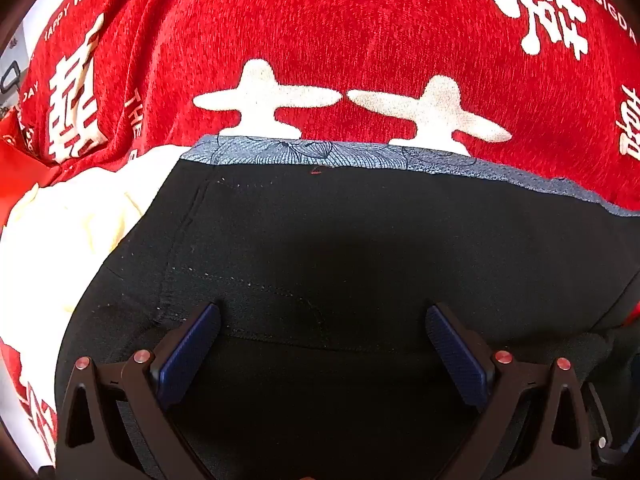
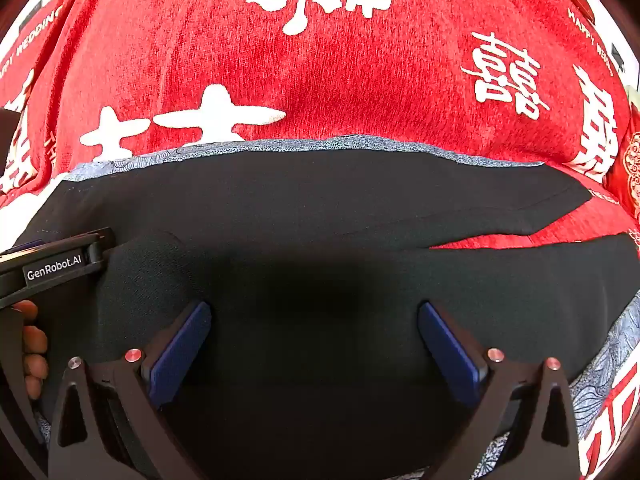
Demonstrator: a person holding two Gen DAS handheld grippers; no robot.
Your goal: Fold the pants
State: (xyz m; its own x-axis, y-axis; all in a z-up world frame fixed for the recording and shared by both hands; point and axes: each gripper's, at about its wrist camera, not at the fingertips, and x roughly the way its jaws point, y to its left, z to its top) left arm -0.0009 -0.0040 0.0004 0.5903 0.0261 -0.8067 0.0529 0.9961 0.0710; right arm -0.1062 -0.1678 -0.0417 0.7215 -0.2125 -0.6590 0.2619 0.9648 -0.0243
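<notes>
A red plush cover (image 1: 360, 20) printed with large white characters and "HAPPY WEDDING" lettering spreads across the whole surface, brightly lit; a pale cream cloth (image 1: 72, 224) lies at its left.

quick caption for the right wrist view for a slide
Right gripper, jaws open, over black pants on a red printed cloth; left gripper at the left edge.

Black claw (image 1: 323, 354), blue pads (image 1: 188, 356)

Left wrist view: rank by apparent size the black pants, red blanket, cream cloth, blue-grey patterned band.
1. Red blanket and black pants: both fill much of the frame, too close to call, and the pants lie nearer the camera.
3. Cream cloth.
4. Patterned band.
</notes>
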